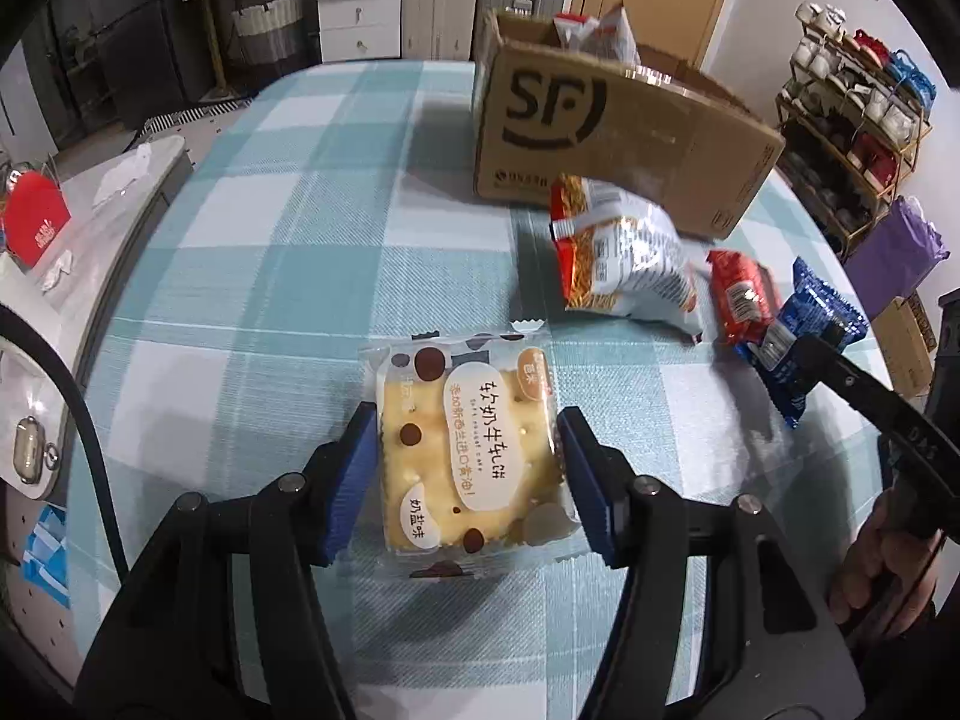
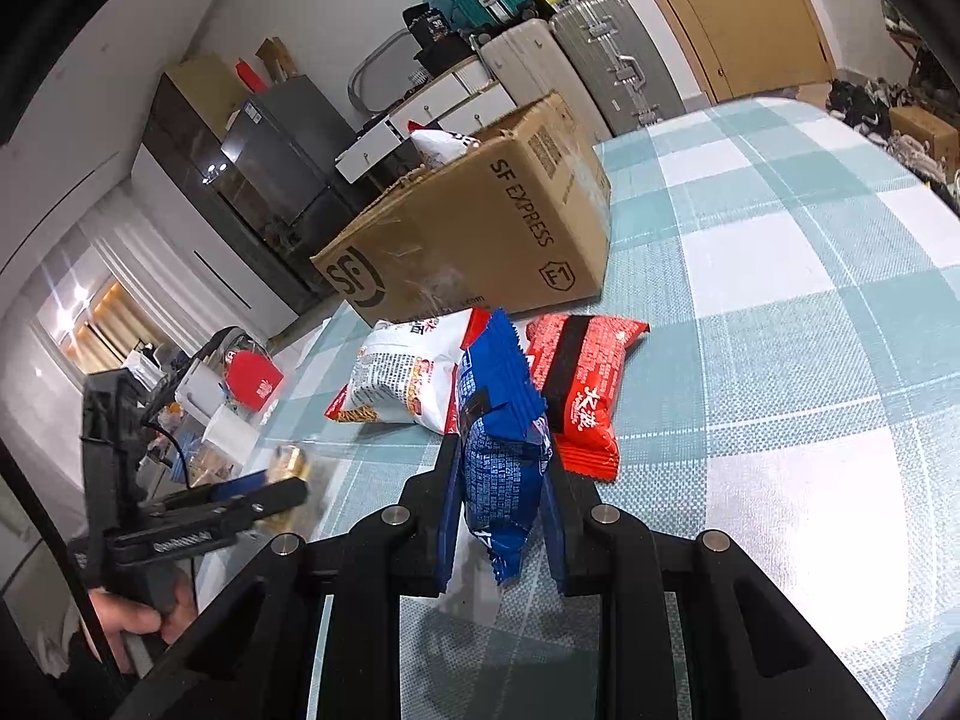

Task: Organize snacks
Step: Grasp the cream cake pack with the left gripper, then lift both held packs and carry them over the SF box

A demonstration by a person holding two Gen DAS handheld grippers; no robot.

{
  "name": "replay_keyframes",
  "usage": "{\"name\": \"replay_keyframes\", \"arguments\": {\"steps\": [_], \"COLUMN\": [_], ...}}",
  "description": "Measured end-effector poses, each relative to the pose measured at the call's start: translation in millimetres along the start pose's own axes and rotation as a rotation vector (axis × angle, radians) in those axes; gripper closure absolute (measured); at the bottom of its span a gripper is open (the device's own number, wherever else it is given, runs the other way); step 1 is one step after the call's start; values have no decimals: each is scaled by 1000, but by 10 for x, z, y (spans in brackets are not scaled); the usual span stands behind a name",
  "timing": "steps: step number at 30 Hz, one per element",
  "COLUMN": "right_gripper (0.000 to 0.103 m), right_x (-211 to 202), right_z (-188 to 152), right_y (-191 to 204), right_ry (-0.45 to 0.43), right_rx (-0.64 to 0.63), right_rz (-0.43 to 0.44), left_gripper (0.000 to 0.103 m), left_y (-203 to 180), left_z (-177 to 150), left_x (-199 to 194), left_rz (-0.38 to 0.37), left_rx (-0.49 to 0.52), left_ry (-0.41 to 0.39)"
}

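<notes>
Two packets are in hand, my left hand-held gripper pinching the cracker packet at lower centre, my right hand-held gripper clamped on the blue packet, so next, I judge, both go into the cardboard box at upper right.

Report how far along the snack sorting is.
Done: one white-and-red bag already sits in the cardboard box. In hand: the left gripper is clamped on the biscuit packet, and the right gripper is shut on the blue packet. Left: the noodle-snack bag and the red packet lie on the checked tablecloth beside the box.
</notes>
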State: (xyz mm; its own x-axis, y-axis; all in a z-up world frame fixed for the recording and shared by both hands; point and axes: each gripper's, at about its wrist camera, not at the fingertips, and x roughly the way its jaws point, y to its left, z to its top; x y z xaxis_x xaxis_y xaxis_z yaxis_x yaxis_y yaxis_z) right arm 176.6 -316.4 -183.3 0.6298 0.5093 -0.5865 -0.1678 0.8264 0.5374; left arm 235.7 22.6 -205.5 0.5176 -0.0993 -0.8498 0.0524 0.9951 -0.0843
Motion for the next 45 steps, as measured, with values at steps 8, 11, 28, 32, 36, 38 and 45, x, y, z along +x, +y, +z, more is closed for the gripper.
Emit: {"name": "replay_keyframes", "arguments": {"steps": [8,11,28,32,36,38,45], "right_gripper": [79,79,79,79,79,79,79], "right_x": [-69,-194,-739,-818,-875,-910,-949], "right_z": [-67,6,629,816,1005,1128,1586], "right_y": [119,244,1014,1097,1124,1152,1267], "right_ry": [12,-12,-91,-109,-127,-137,-163], "right_rx": [-5,-37,-194,-213,-207,-208,-272], "right_rz": [17,19,104,101,106,114,97], "left_gripper": [46,46,46,46,46,46,46], "left_y": [79,64,14,-32,-98,-130,-200], "left_z": [54,100,473,647,864,987,1418], "left_x": [-352,-436,-788,-874,-963,-976,-902], "left_rz": [-39,-56,-220,-250,-259,-270,-284], "left_rx": [-7,-1,7,21,51,59,75], "left_ry": [-56,-72,-127,-145,-168,-172,-161]}}
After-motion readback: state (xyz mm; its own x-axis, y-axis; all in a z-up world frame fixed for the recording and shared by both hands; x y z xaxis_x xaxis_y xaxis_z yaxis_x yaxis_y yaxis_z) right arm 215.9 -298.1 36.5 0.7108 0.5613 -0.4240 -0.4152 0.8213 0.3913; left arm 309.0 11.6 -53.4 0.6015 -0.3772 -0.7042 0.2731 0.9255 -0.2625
